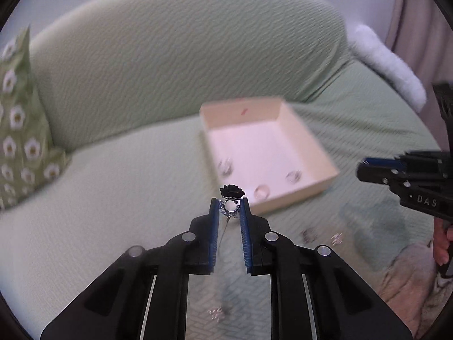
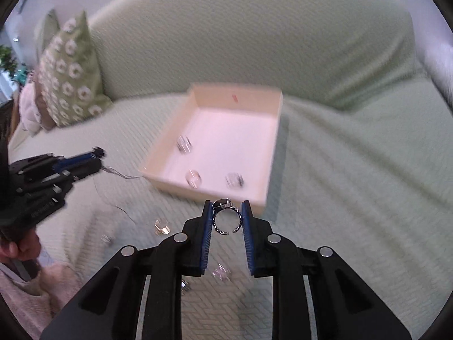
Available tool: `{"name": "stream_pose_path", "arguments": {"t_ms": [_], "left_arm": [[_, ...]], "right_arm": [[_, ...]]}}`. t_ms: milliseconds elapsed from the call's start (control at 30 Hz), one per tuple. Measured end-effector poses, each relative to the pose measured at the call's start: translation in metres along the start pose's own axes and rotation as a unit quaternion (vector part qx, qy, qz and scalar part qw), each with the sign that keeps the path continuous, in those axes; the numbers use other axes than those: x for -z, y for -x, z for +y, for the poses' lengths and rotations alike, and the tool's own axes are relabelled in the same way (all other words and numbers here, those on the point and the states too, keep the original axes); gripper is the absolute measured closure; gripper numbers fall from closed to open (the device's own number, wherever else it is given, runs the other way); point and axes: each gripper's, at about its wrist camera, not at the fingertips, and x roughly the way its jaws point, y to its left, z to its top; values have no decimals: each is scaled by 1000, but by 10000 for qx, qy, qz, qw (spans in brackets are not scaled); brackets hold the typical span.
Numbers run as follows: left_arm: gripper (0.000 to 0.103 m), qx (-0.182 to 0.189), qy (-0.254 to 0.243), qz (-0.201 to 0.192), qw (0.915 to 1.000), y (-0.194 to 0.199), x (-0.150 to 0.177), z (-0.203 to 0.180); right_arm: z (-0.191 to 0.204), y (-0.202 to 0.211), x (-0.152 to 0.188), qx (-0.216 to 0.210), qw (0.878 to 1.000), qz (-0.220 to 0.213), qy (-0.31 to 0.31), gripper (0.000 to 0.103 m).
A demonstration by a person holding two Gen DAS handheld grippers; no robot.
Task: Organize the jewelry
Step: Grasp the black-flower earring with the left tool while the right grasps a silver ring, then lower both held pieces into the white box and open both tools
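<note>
Pale green textured sofa seat [image 2: 339, 198] underfoot of everything, blurred throughout. Nearest, both claws loaded: left claw [image 1: 230, 209] clamped on a small silver piece with a dark flower top [image 1: 231, 190] and a thin wire or chain trailing down between the fingers; right claw [image 2: 226, 217] clamped on an open-band silver ring [image 2: 226, 221] with a dark stone. Scattered on the seat around and below the claws, several loose bits still waiting (about four glints in the right wrist view, e.g. [image 2: 162, 226], too smeared to name as rings or earrings). Just beyond the fingertips, the cream tray [image 2: 271, 153], already holding three small shiny pieces [image 2: 193, 178] along its near half. Roughly midway, then, by judgement: three stored, two in transit, a handful left. Farther back, the curved backrest and a daisy-print cushion [image 2: 70, 70]. Tray's far wall bears a small red mark, unreadable; exact count of loose items uncertain.
</note>
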Motion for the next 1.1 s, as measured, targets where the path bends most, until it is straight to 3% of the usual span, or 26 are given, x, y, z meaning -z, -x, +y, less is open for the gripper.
{"name": "stream_pose_path", "arguments": {"t_ms": [167, 367, 667, 833, 1100], "left_arm": [[89, 36, -231, -307, 9993, 11, -50, -21], [89, 92, -323, -197, 9992, -15, -84, -32], [89, 91, -330, 608, 9976, -105, -80, -24], [89, 306, -401, 915, 9945, -126, -64, -29], [89, 266, -373, 1010, 9938, -138, -55, -32]], "right_arm": [[0, 18, -55, 42, 9994, -334, 125, 82], [-11, -23, -93, 86, 9999, -51, 102, 82], [-23, -116, -73, 229, 9951, 943, 181, 82], [-10, -135, -63, 260, 9917, 1191, 406, 82], [-9, -142, -56, 291, 9911, 1244, 380, 82]]}}
